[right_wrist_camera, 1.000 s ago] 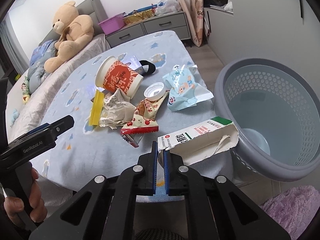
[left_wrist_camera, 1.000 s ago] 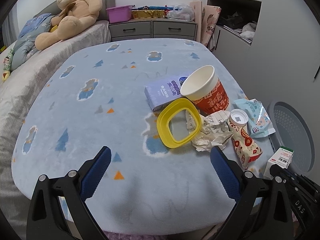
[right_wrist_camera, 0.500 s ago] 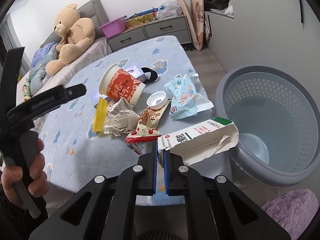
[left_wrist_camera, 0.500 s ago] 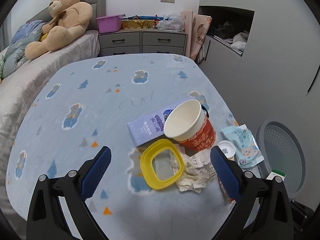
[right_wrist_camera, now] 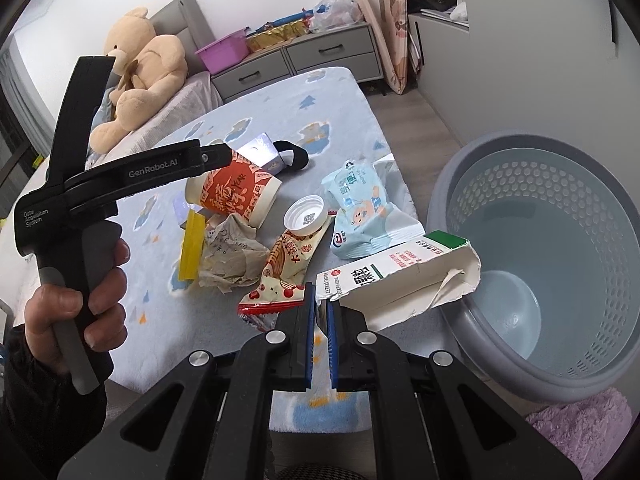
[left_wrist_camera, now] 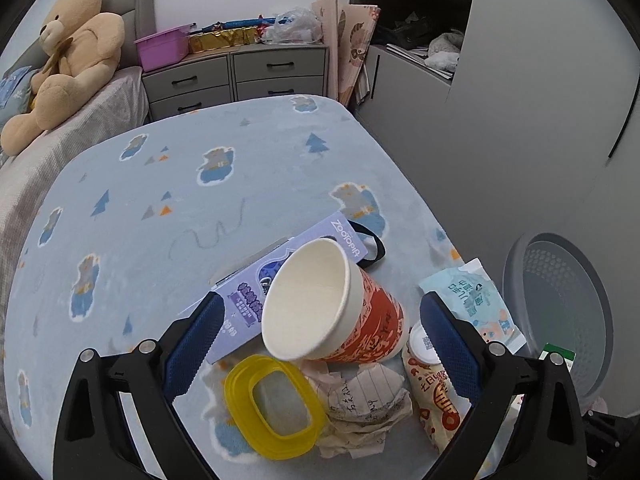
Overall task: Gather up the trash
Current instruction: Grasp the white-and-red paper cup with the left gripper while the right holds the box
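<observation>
1. Bedroom setting: a bed (left_wrist_camera: 132, 240) under a pale blue blanket printed with bears and trees, with a teddy bear (left_wrist_camera: 68, 56) at 10 o'clock.
2. Right gripper (right_wrist_camera: 319, 304) is clamped on one end of a torn white milk carton (right_wrist_camera: 400, 272), held beside the rim of the grey perforated bin (right_wrist_camera: 560, 240) at 3 o'clock.
3. Left gripper (left_wrist_camera: 316, 352) is spread wide, its blue pads (left_wrist_camera: 192, 344) on either side of a tipped red paper cup (left_wrist_camera: 320, 312).
4. Below the cup lie a yellow ring lid (left_wrist_camera: 272, 404) and crumpled paper (left_wrist_camera: 364, 404).
5. At 3 o'clock sit a snack pouch (left_wrist_camera: 436, 396) and a blue wrapper (left_wrist_camera: 476, 304).
</observation>
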`<state>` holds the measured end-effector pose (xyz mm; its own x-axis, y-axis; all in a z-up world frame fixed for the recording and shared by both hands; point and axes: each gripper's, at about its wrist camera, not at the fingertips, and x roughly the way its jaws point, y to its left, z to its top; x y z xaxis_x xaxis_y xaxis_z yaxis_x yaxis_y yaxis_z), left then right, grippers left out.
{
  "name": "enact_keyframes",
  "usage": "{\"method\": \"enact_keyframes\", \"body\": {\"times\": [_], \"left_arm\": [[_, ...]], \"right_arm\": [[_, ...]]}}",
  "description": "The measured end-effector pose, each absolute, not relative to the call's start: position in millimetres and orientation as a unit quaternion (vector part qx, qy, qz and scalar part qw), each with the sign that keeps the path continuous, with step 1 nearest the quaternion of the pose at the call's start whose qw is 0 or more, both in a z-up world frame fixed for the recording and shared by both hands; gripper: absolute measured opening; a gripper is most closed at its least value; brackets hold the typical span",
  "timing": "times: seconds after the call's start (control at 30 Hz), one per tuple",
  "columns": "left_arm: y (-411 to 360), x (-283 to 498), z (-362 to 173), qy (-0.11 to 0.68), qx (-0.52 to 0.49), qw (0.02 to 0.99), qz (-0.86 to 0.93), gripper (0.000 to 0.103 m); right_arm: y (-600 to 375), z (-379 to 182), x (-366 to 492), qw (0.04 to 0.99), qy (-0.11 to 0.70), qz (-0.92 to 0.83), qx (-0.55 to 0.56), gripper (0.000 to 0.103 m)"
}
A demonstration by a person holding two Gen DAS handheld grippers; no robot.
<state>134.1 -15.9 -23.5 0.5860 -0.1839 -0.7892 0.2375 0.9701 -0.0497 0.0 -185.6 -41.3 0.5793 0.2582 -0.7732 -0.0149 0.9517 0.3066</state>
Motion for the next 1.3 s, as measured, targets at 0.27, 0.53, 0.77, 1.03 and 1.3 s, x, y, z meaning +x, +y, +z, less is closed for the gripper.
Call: {"method": "enact_keyframes", "body": {"times": [0.27, 0.53, 0.77, 1.03, 1.3], "left_arm": [[-26.7, 144.7, -29.7, 0.448, 0.044, 0.881, -0.146, 0.075], [-24.8, 149.4, -37.0, 0.469, 0.023, 0.866, -0.173, 0.028], [-18.3, 137.5, -26.2, 0.454, 0.013, 0.873, -0.179, 0.008], [-2.7, 110.6, -1.1, 0.429, -0.002, 0.888, -0.165, 0.008], [-13.2, 78.7, 24.0, 0.405, -0.006, 0.898, -0.171, 0.008]], "right_arm": [[-188.4, -43.5, 5.8, 0.876, 0.456, 0.078, 0.136, 0.006], [-190.1, -44.6, 5.5, 0.877, 0.456, 0.071, 0.136, 0.006], [-188.8, -39.9, 2.2, 0.88, 0.451, 0.069, 0.133, 0.006], [-191.8, -27.4, -5.7, 0.888, 0.435, 0.068, 0.136, 0.006], [-207.8, -11.4, -13.3, 0.896, 0.415, 0.066, 0.147, 0.006]]}}
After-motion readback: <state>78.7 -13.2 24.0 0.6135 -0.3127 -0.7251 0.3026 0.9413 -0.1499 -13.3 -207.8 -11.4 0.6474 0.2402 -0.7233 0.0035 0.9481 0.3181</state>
